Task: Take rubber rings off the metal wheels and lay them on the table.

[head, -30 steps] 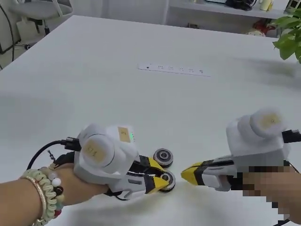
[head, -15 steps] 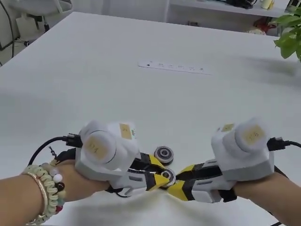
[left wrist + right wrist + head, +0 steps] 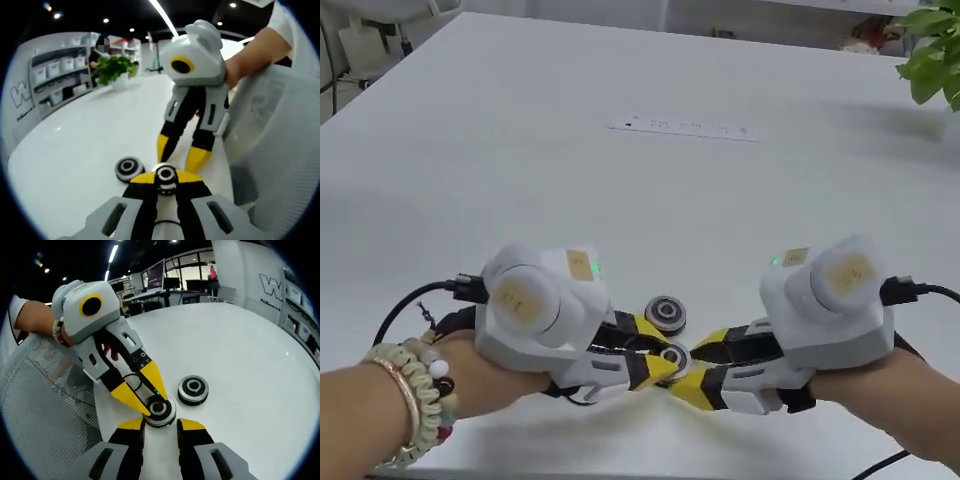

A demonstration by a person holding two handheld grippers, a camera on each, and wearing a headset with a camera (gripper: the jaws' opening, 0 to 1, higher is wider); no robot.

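Clamping the held wheel (image 3: 672,357) with the left gripper (image 3: 663,364), yellow tips pinched in on opposite sides and pinning it flat on the table (image 3: 520,150). Hovering the right gripper (image 3: 693,368) just beside it, jaws parted roughly as wide as the wheel and gripping nothing. Facing nose to nose in the head view: left gripper pointing toward 3 o'clock, right gripper toward 9 o'clock, held wheel between the two sets of tips.

Looking along the right gripper (image 3: 161,426) in its own view: held wheel (image 3: 160,411) lying dead ahead at 12 o'clock, just past the open tips, hub facing up. Being round, offering no long axis to line up with, merely a level rim. Left gripper (image 3: 156,405) slanting onto it from 10 o'clock. Judging the right gripper the nearer free tool, so probably needing only a short push toward 12 o'clock and a pinch on the rubber ring (image 3: 171,409), while avoiding the left tips crowding the same rim.

Resting apart, the free wheel (image 3: 193,389) sitting at 1 o'clock of the held one in the right gripper view, and at 12 o'clock of it in the head view (image 3: 665,312).

Counting: two grippers, two wheels, each apparently wearing its dark ring; one power strip (image 3: 682,128) far off at 12 o'clock; one plant (image 3: 930,60) at 2 o'clock.
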